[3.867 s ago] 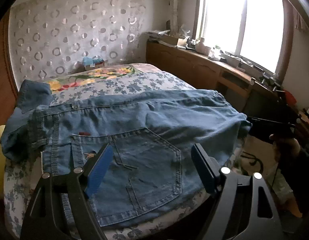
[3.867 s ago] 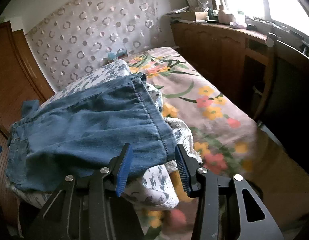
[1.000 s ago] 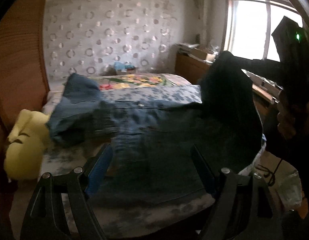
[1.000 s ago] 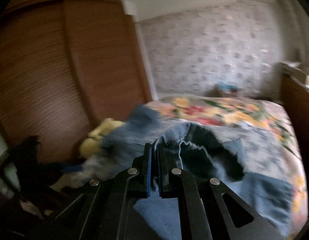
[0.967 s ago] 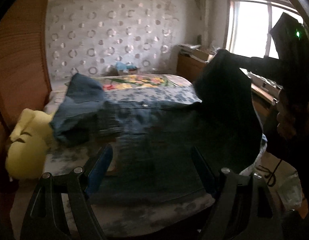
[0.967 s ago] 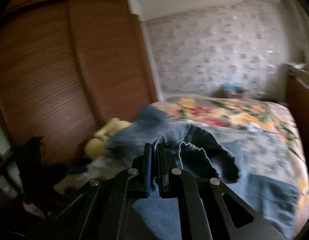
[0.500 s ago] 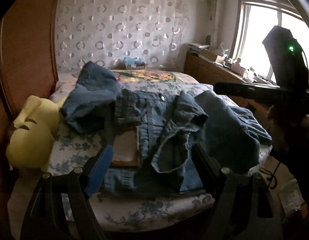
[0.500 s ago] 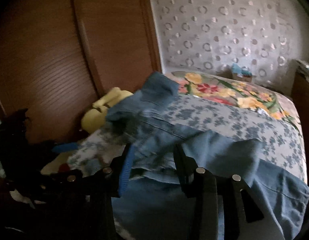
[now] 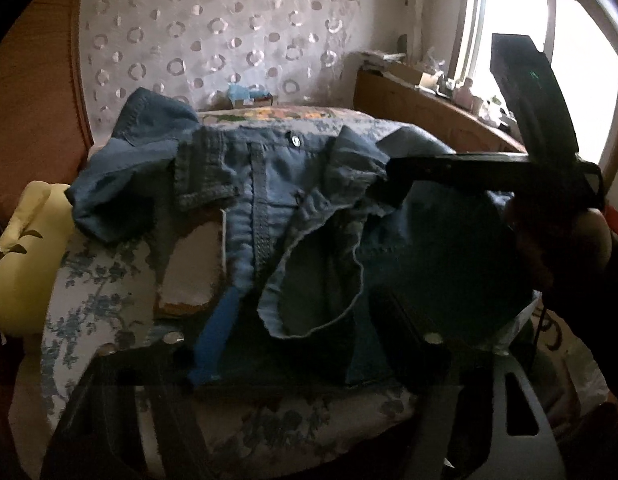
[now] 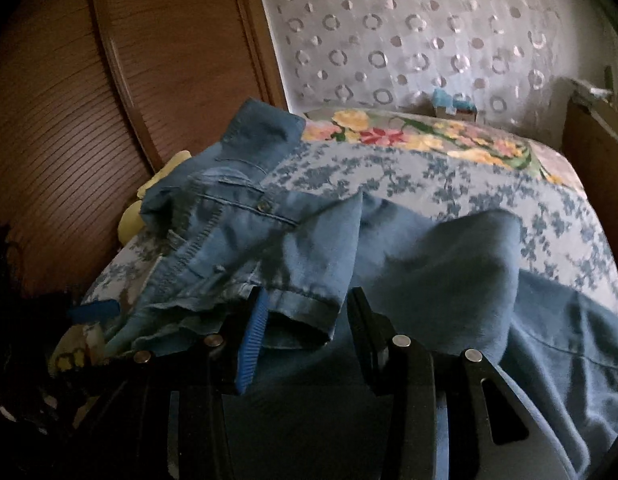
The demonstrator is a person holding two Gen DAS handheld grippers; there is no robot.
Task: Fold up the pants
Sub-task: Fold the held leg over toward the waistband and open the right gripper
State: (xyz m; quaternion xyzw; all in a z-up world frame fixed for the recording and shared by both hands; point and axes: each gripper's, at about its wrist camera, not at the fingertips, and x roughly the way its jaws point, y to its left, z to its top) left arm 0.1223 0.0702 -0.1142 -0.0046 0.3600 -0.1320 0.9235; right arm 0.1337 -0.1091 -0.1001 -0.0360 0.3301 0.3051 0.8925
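Blue denim pants (image 9: 277, 216) lie across the bed, one leg folded back over the waist with its hem (image 9: 313, 312) lying near the middle. My left gripper (image 9: 305, 344) is open, low at the bed's near edge, its jaws on either side of that hem. My right gripper (image 10: 305, 328) is open just above the folded leg's cuff (image 10: 305, 312); it also shows in the left wrist view (image 9: 393, 184) over the pants. The other leg's end (image 10: 261, 128) lies toward the wardrobe.
A yellow plush toy (image 9: 21, 248) lies at the bed's left edge against a wooden wardrobe (image 10: 109, 100). A flowered blanket (image 10: 429, 136) covers the far end. A wooden sideboard (image 9: 429, 120) with clutter runs under the window on the right.
My right gripper carried the pant leg over the waist, opened and let it drop. The leg now lies folded on the pants. My left gripper came closer and lower.
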